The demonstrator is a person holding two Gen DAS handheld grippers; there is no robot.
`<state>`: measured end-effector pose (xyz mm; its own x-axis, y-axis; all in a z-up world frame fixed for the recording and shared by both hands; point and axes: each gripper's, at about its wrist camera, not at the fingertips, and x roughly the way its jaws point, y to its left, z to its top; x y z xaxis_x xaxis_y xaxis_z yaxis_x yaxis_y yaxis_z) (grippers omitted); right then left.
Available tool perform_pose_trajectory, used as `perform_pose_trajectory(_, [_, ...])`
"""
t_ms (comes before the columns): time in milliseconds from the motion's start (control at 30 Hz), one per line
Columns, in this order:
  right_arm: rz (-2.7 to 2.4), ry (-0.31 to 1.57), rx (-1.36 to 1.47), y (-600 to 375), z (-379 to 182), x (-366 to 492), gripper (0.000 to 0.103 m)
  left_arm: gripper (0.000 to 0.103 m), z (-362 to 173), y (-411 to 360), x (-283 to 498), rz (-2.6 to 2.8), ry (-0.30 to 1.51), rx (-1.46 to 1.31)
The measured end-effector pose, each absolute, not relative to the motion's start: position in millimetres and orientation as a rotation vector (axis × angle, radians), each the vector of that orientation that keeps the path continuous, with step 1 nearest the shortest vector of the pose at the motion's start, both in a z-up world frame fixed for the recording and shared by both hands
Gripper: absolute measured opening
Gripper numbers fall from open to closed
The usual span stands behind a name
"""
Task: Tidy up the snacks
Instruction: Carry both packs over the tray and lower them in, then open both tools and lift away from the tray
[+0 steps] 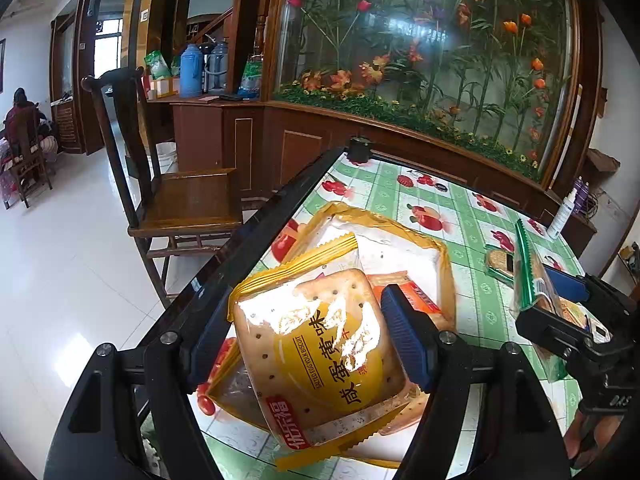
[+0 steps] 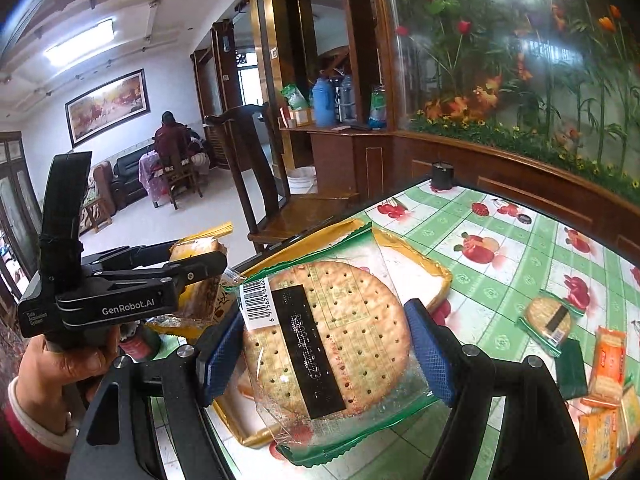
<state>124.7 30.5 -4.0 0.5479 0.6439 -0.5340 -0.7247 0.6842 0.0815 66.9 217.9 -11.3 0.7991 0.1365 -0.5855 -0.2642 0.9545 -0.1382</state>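
Note:
My left gripper is shut on a yellow salted egg yolk biscuit packet, its blue pads pressing on both sides. The packet hangs over a shallow yellow-rimmed tray that holds an orange packet. My right gripper is shut on a green-edged packet with a round biscuit, also above the tray. In the other hand's view, the right gripper carries its packet edge-on at the right. The left gripper is at the left, held by a hand.
Loose snacks lie on the fruit-print tablecloth to the right: a green round biscuit packet, a dark green packet and orange packets. A black cylinder stands at the far corner, a spray bottle far right. A wooden chair stands past the table's left edge.

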Motion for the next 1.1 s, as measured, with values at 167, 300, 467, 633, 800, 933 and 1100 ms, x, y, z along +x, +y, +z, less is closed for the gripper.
perform_pose_trajectory(167, [0.825, 0.606, -0.123, 41, -13, 144, 0.078, 0.075, -13, 221, 69, 0.229, 0.610, -0.201])
perform_pose_trajectory(300, [0.831, 0.642, -0.069, 46, -24, 168, 0.078, 0.075, -16, 219, 72, 0.224, 0.617, -0.186])
perform_pose_trajectory(467, [0.826, 0.681, -0.033, 57, -36, 196, 0.078, 0.075, -18, 209, 81, 0.212, 0.631, -0.151])
perform_pose_trajectory(633, [0.808, 0.708, -0.045, 73, -49, 214, 0.078, 0.075, -23, 206, 88, 0.217, 0.654, -0.122])
perform_pose_trajectory(800, [0.800, 0.729, -0.048, 81, -55, 225, 0.078, 0.075, -28, 205, 93, 0.233, 0.676, -0.097])
perform_pose_trajectory(933, [0.795, 0.750, -0.037, 85, -61, 233, 0.078, 0.076, -32, 203, 97, 0.246, 0.701, -0.079])
perform_pose_trajectory(1100, [0.767, 0.765, -0.051, 89, -63, 237, 0.085, 0.083, -37, 194, 100, 0.315, 0.737, 0.012])
